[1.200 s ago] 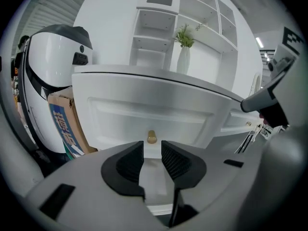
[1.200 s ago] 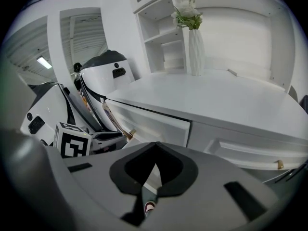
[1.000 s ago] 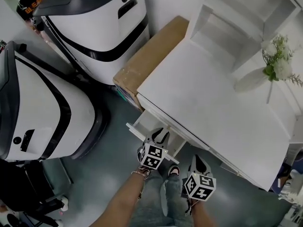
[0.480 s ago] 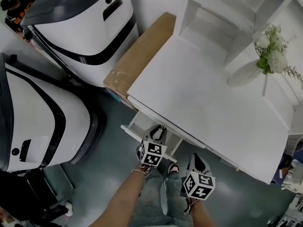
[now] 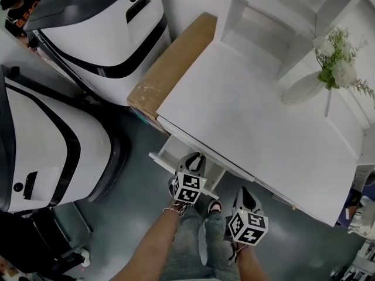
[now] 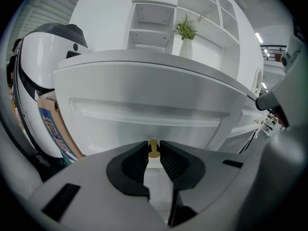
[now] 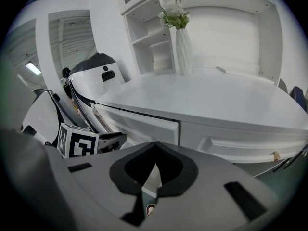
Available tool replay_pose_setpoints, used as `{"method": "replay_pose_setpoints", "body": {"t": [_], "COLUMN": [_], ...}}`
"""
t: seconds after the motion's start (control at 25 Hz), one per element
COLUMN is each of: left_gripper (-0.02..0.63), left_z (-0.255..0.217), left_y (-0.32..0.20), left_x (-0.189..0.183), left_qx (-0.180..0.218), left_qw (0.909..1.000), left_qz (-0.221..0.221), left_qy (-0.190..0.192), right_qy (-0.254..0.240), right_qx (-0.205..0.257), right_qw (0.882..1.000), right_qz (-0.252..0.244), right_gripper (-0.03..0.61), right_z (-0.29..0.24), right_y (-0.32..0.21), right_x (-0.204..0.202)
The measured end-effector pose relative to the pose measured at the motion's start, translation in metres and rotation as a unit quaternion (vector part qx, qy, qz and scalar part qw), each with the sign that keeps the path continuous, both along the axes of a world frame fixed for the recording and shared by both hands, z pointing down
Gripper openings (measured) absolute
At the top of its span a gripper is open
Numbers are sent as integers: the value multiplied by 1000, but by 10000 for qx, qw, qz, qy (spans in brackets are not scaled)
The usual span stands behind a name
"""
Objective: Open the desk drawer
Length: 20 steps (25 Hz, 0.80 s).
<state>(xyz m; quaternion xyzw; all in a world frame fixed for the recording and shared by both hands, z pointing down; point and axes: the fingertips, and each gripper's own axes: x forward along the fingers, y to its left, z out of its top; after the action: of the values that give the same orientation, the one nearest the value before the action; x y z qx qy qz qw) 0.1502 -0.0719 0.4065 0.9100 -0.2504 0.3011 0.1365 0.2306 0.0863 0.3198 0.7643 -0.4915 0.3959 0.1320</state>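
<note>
The white desk (image 5: 252,116) has a left drawer (image 5: 167,152) that stands pulled out a little from under its top. My left gripper (image 5: 197,160) is at that drawer's front. In the left gripper view the small brass knob (image 6: 153,147) sits between the black pads (image 6: 136,163), which touch it on both sides as the jaws are closing. The drawer front (image 6: 144,117) fills the space behind. My right gripper (image 5: 245,196) hangs to the right, below the desk edge, with its tips together (image 7: 155,147) and nothing in them.
A cardboard box (image 5: 176,63) leans at the desk's left end. Two large white machines (image 5: 53,139) (image 5: 105,22) stand to the left on the grey floor. A vase of flowers (image 5: 325,75) and white shelves (image 5: 275,16) are at the back. The person's legs are below the grippers.
The head view shifted slightly. The left gripper's fingers have drawn closer together at the drawer front. Both hands stay about where they were.
</note>
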Motion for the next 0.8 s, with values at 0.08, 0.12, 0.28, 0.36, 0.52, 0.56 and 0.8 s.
{"method": "replay_pose_setpoints", "body": {"t": [0.08, 0.12, 0.28, 0.36, 0.52, 0.56, 0.8], "left_gripper": [84, 84, 84, 84, 84, 84, 84], "left_z": [0, 0, 0, -1, -1, -1, 0], "left_y": [0, 1, 0, 0, 2, 2, 8], "left_x": [0, 0, -1, -1, -3, -4, -10], "left_qx": [-38, -48, -47, -52, -26, -10, 34], "left_qw": [10000, 10000, 10000, 10000, 10000, 10000, 9999], "left_qz": [0, -2, -36, -48, -7, 13, 93], "left_qy": [4, 3, 13, 16, -12, -20, -72], "right_qy": [9, 12, 14, 14, 10, 11, 27], "right_qx": [-5, -9, 1, 3, 9, 14, 21], "right_qw": [10000, 10000, 10000, 10000, 10000, 10000, 10000], "right_qz": [5, 8, 19, 24, 50, 54, 69], "right_gripper": [6, 6, 6, 6, 6, 6, 6], "right_z": [-1, -1, -2, -2, -2, -2, -3], "right_y": [1, 2, 5, 6, 10, 11, 21], "right_x": [0, 0, 0, -1, -1, 0, 2]}}
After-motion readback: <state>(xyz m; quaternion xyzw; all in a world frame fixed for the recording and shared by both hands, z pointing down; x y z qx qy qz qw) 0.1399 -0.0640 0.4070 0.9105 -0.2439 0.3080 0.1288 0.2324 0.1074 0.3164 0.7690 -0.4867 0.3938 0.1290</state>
